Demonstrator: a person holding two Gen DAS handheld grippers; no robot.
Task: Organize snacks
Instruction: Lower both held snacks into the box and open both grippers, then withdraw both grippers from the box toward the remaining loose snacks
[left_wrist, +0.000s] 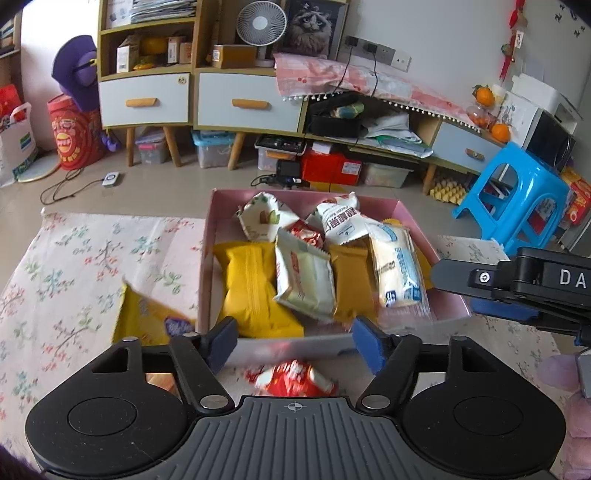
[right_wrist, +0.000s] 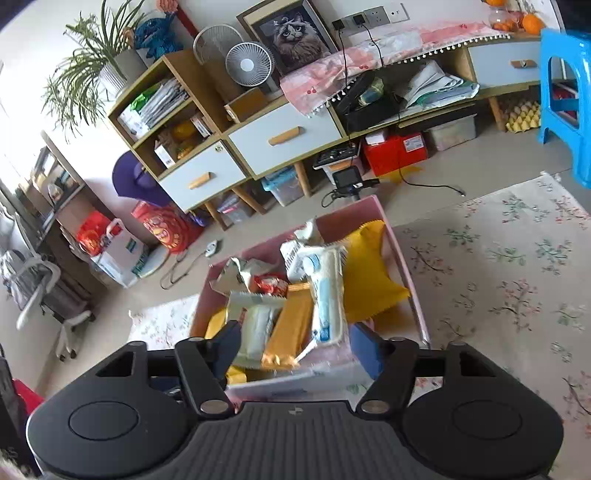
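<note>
Working with both sets of jaws apart and empty, you have the left gripper (left_wrist: 293, 341) above a red-and-white snack packet (left_wrist: 295, 380) lying on the floral cloth (left_wrist: 74, 266) just outside the pink box (left_wrist: 424, 236). Your right gripper (right_wrist: 293, 350) hovers at the box's near edge. Expect the packet to be light, crinkly and slippery; pinch it across the padded middle, gently.

Left gripper (left_wrist: 293, 341) and right gripper (right_wrist: 293, 345): black ribbed bodies, round side discs, silver pivot screws, blue pads (left_wrist: 364, 343) at the fingertips.
</note>
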